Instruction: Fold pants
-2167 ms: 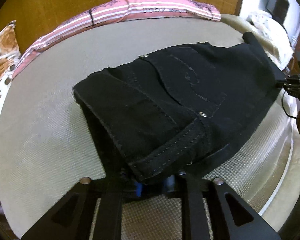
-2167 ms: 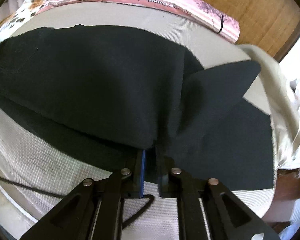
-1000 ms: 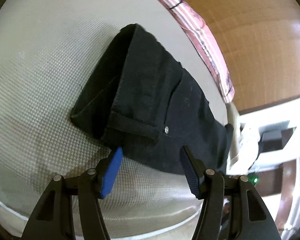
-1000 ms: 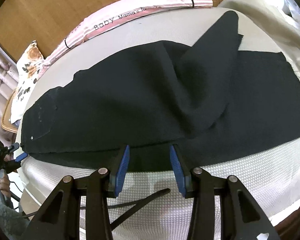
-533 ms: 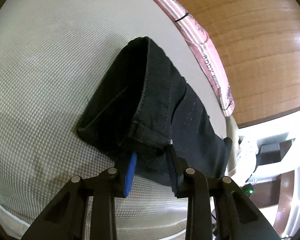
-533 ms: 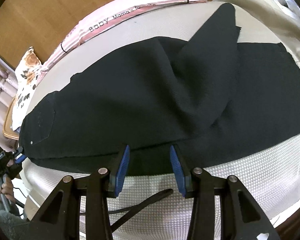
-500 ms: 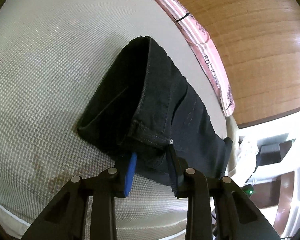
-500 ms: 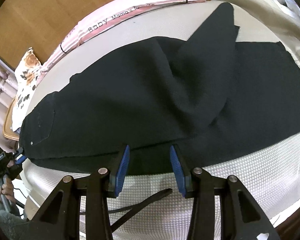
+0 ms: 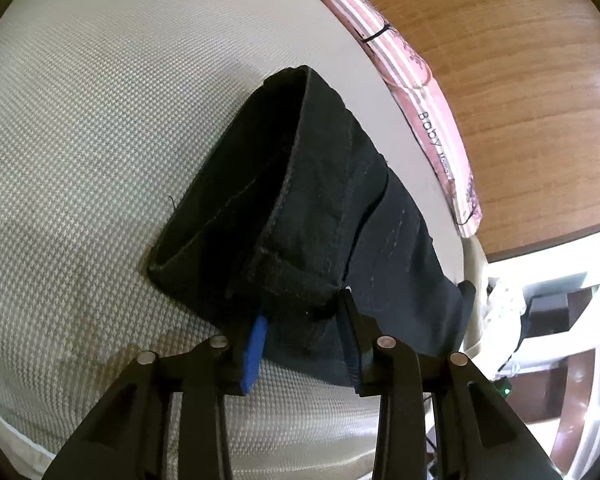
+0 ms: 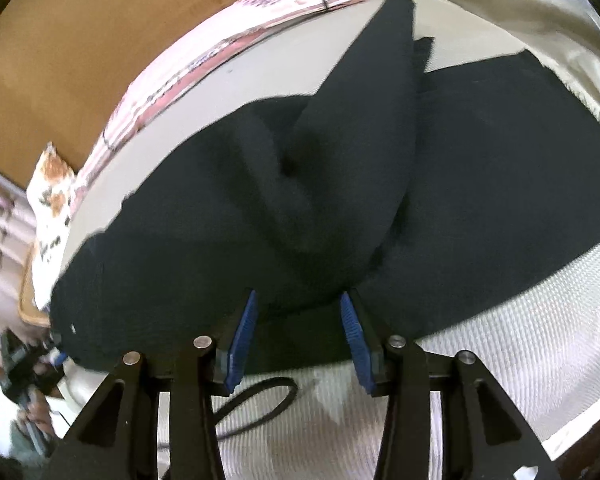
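Observation:
Black pants (image 9: 332,208) lie on a pale woven mattress (image 9: 80,128). In the left wrist view my left gripper (image 9: 300,332) stands around the waistband corner (image 9: 296,280), its blue pads against the thick denim, and the waist end lifts off the mattress. In the right wrist view the legs of the pants (image 10: 340,184) spread across the mattress with a raised fold in the middle. My right gripper (image 10: 298,324) is open, its blue pads either side of the near edge of the cloth, not closed on it.
A pink striped pillow (image 9: 416,92) lies along the wooden headboard (image 9: 520,80). A black cable (image 10: 260,404) loops on the mattress under my right gripper. A beige blanket (image 10: 540,20) lies at the far right. The left gripper shows in the right wrist view (image 10: 32,360).
My left gripper, open a second ago, has closed onto the waistband corner and lifted it. My right gripper has stayed open and moved closer to the cloth edge.

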A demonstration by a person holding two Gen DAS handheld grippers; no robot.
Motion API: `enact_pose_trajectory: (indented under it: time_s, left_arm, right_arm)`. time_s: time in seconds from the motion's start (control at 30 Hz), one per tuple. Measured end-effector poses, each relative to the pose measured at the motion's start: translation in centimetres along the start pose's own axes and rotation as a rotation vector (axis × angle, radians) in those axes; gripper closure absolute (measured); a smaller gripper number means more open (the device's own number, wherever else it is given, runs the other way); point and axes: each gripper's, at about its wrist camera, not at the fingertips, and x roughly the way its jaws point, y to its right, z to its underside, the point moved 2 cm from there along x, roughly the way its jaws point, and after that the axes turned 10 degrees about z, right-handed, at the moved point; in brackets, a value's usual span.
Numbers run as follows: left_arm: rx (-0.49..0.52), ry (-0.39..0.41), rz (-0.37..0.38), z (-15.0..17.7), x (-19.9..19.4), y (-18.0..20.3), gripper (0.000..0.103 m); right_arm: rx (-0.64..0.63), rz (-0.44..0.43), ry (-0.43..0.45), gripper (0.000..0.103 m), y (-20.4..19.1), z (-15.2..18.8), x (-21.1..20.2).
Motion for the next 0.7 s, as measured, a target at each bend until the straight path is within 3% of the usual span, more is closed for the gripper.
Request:
enact_pose_trajectory:
  time_s: [0.2,0.23,0.27,0.3,0.5,0.7]
  left_arm:
    - [0.054,0.014,-0.031,-0.7,-0.9,1.1,0.079]
    - [0.064,0.014,-0.042,-0.9,-1.1,1.4,0.080]
    - [0.076,0.008,-0.056,-1.2,-1.1,1.8,0.080]
    - [0.085,0.006,-0.066,-1.4,-1.2,2.1,0.081]
    - [0.245,-0.020,-0.176,-3.3,-1.7,4.5,0.082]
    - [0.347,-0.100,-0.339,-3.0,0.7,3.6,0.082]
  right_arm:
    - [0.152,-0.088,0.011,0.060,1.7,-2.2,1.1]
    - [0.159,-0.098,0.010,0.065,1.7,-2.5,1.2]
    - [0.148,-0.105,0.010,0.082,1.5,-2.7,1.1]
    - [0.136,-0.105,0.015,0.087,1.2,-2.7,0.9]
    - [0.054,-0.016,0.063,0.091,-1.0,-1.9,-2.5]
    - [0.048,0.042,-0.035,0.091,-0.4,0.5,-0.4]
